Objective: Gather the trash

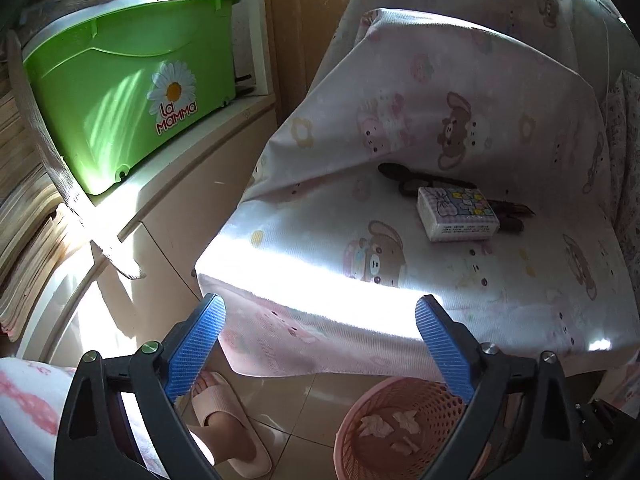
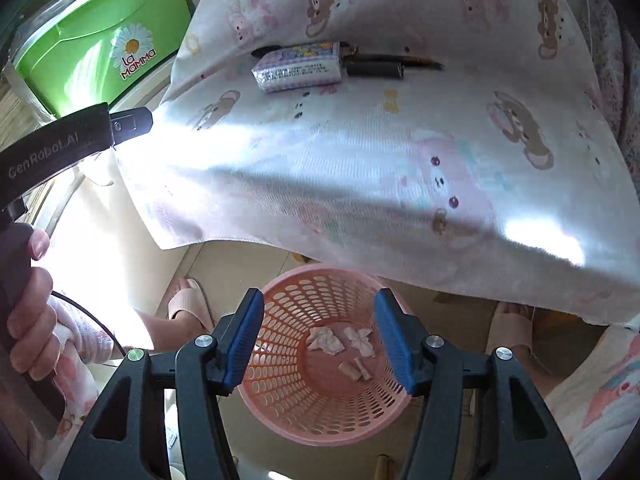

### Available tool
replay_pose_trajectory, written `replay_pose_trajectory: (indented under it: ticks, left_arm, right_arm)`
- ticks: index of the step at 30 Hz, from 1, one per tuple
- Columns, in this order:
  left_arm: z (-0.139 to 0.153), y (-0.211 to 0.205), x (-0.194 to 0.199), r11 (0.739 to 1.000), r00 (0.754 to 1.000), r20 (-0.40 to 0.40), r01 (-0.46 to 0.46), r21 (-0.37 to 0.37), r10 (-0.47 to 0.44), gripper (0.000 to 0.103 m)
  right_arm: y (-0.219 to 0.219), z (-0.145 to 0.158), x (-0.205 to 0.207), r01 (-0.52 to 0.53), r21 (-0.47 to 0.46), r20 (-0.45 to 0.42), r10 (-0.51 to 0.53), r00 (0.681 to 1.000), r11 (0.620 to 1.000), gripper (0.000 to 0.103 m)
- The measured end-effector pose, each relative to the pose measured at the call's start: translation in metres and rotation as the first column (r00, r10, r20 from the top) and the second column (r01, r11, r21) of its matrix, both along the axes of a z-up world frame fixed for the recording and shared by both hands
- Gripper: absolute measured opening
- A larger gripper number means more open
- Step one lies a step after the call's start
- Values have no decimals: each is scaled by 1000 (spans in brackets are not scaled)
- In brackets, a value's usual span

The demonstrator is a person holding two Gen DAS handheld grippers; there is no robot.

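Crumpled scraps of trash (image 2: pixel 326 340) lie at the bottom of the pink perforated basket (image 2: pixel 280 360) on the tiled floor — several pale wads, close together, loose inside the basket walls. Your right gripper (image 2: pixel 320 340) hangs directly above that basket, blue pads spread wide and grasping nothing; the trash shows between its fingers. Your left gripper (image 1: pixel 320 348) is likewise released, its pads parted and empty, held above and to the left of the basket, over the sunlit front edge of the worktop (image 1: pixel 440 272). The basket sits just in front of that worktop, partly under the overhang of the cartoon-bear cloth that covers it. Farther back from the basket, on the cloth, a small printed tissue pack (image 1: pixel 458 214) rests against dark scissors (image 1: pixel 404 178) and another dark tool whose kind cannot be told. To the left of the basket, your foot in a pink slipper (image 2: pixel 188 300) stands on the tiles; a second slipper (image 2: pixel 512 328) shows to the basket's right, under the cloth. Up and left of the basket, beyond the worktop, a green tub (image 1: pixel 128 92) marked "La Mamma" with a daisy sits on a pale cabinet. In the right wrist view your left hand (image 2: pixel 28 308) grips the handle of the other device — well to the left of the basket.
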State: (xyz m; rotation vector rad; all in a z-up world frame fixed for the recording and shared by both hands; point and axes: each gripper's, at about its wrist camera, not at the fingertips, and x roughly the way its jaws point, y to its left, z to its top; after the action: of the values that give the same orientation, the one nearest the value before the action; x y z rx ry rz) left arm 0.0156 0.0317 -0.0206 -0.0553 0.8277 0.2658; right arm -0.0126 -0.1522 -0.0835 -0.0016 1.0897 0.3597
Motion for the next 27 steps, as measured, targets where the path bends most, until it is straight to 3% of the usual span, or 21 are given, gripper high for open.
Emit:
replay_pose_trajectory:
  ticks: [5, 11, 16, 19, 22, 27]
  left_arm:
    - [16, -3, -5, 1000, 999, 52, -3, -11, 3, 102]
    - [29, -16, -14, 999, 991, 133, 25, 30, -29, 102]
    - [52, -23, -14, 994, 979, 192, 44, 98, -63, 102]
    - [68, -22, -3, 995, 977, 197, 71, 77, -85, 102]
    - [84, -19, 14, 996, 976, 200, 76, 39, -82, 102]
    - [100, -17, 41, 996, 973, 213, 85, 38, -91, 102]
  right_arm:
    - [-3, 15, 1, 20, -14, 87, -19, 996, 1000, 62]
    - [-15, 41, 6, 37, -2, 177, -36, 983, 999, 64]
    - [-22, 74, 14, 13, -19, 298, -7, 955, 1000, 76]
    - [-30, 95, 27, 1, -35, 348, 11, 938, 999, 77]
    - [-43, 115, 45, -2, -27, 384, 13, 923, 1000, 84]
    - [-66, 128, 83, 7, 8, 401, -10, 916, 1000, 85]
